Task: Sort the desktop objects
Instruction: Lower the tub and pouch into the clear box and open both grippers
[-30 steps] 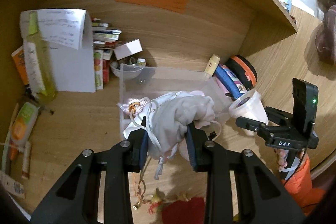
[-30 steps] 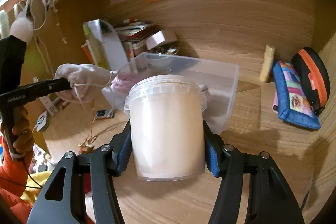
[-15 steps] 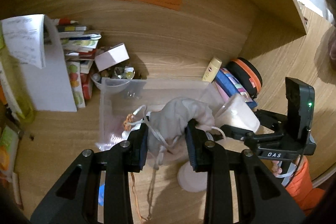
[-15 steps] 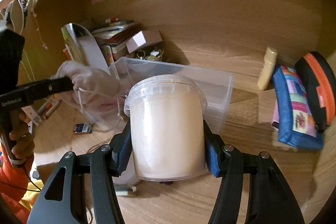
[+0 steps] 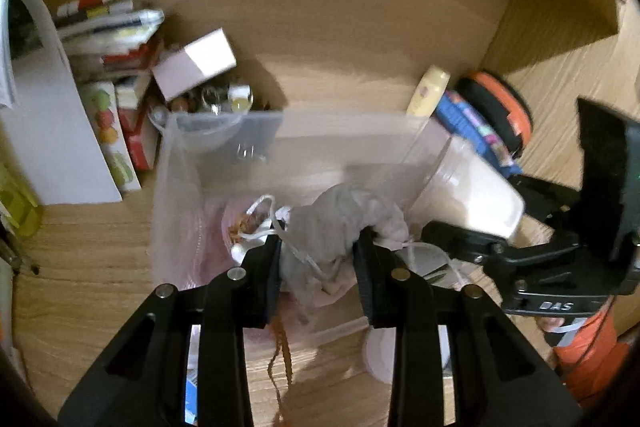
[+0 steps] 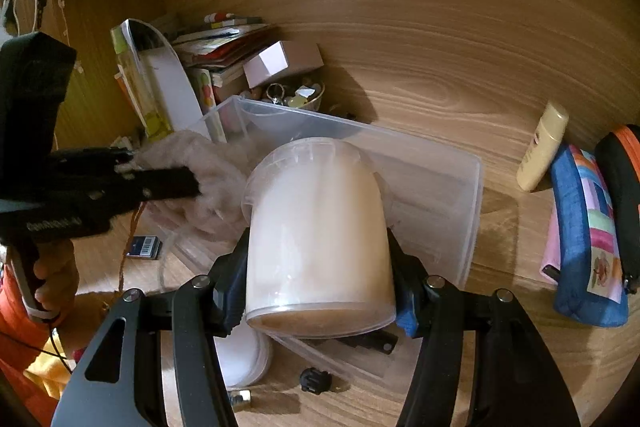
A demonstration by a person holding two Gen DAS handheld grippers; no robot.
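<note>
My left gripper (image 5: 318, 267) is shut on a grey-white drawstring cloth pouch (image 5: 340, 223) and holds it over the clear plastic bin (image 5: 224, 131). A brown beaded cord (image 5: 282, 343) hangs from the pouch. My right gripper (image 6: 318, 267) is shut on a white translucent plastic tub (image 6: 318, 227), tilted over the bin's right part (image 6: 460, 195). The tub also shows in the left wrist view (image 5: 468, 195), beside the pouch. The left gripper with the pouch (image 6: 192, 163) shows in the right wrist view, at the bin's left side.
Behind the bin are stacked books (image 6: 224, 43), a pale pink box (image 6: 284, 63) and a bowl of small items (image 6: 296, 95). A cream bottle (image 6: 542, 147), blue pouch (image 6: 588, 235) and orange-black case (image 6: 624, 187) lie right. A white lid (image 6: 240, 359) and black clip (image 6: 316, 379) lie in front.
Both grippers have moved forward toward the bin. The pouch is now lower, over the bin's inside, and the tub has come closer over the bin's right side.
</note>
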